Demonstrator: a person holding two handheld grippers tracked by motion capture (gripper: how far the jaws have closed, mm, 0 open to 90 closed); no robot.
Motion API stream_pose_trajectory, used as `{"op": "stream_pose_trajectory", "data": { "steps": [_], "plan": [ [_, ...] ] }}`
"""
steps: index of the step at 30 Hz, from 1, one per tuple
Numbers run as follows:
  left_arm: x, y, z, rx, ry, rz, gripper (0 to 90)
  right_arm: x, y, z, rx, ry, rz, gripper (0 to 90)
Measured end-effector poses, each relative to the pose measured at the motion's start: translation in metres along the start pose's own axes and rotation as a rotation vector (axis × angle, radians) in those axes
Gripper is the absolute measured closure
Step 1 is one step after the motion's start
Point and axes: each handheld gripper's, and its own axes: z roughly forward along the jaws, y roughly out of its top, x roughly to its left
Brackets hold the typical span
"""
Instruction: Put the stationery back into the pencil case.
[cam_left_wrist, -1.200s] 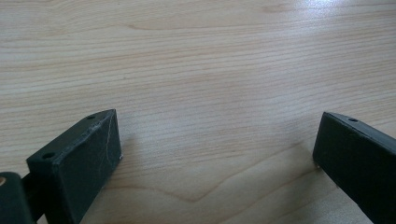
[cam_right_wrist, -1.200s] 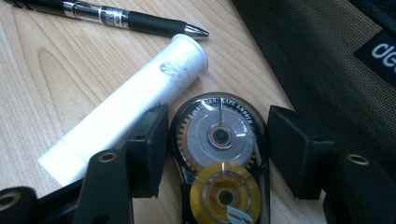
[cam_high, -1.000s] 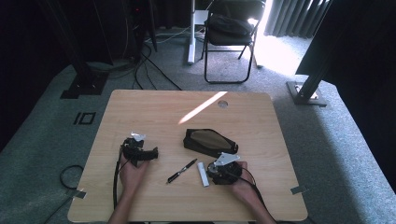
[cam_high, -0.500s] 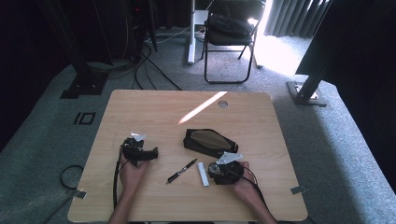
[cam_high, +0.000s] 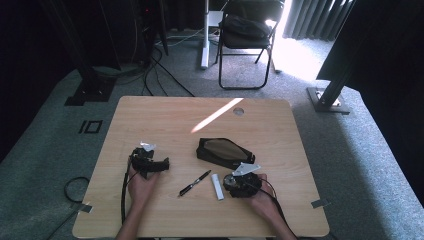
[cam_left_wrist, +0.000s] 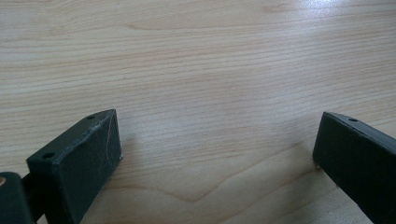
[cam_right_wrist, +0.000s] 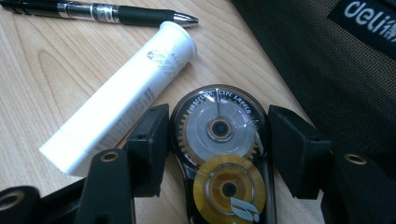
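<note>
Tape roller (cam_right_wrist: 223, 163): correction-tape dispenser with clear shell, grey gear wheel and yellow spool; lies flat on the table (cam_high: 165, 115), between the right gripper's jaws; landmark for all entries below.
Right gripper (cam_right_wrist: 217, 140): jaws stand on either side of the tape roller, the left pad at its edge, the right pad just beside it with a slight gap; whether the pads press cannot be told; the jaws have just been closing a little, with the roller between them. In the high view the right gripper (cam_high: 242, 184) sits at the near right of the table, held in the person's right hand (cam_high: 261, 197).
Glue stick (cam_right_wrist: 123, 100): white tube, lying just beside the tape roller on its left, slanting away from it.
Pen (cam_right_wrist: 100, 11): black with silver band, beyond the glue stick, farther from the tape roller.
Pouch (cam_right_wrist: 327, 70): dark fabric case, right of and beyond the tape roller, near it.
Left gripper (cam_left_wrist: 217, 149): well apart from the tape roller, on the far side of the pen; jaws wide apart over bare wood, nothing between them. In the high view the left gripper (cam_high: 150, 162) rests in the left hand (cam_high: 142, 182).
</note>
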Motion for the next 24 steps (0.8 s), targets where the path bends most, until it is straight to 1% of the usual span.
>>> {"op": "stream_pose_trajectory", "data": {
  "steps": [4, 5, 12, 24],
  "plan": [
    [0.0000, 0.0000, 0.0000, 0.000, 0.000, 0.000, 1.3, 0.0004, 0.0004, 0.0001, -0.002, -0.011, -0.005, 41.4],
    [0.0000, 0.0000, 0.0000, 0.000, 0.000, 0.000, 1.3, 0.0011, 0.0008, 0.0000, -0.002, -0.021, -0.009, 41.4],
    [0.0000, 0.0000, 0.0000, 0.000, 0.000, 0.000, 1.3, 0.0032, 0.0023, -0.0025, -0.009, -0.024, -0.018, 41.4],
    [0.0000, 0.0000, 0.0000, 0.000, 0.000, 0.000, 1.3, 0.0071, 0.0061, -0.0095, -0.042, -0.029, -0.027, 41.4]
  ]
}}
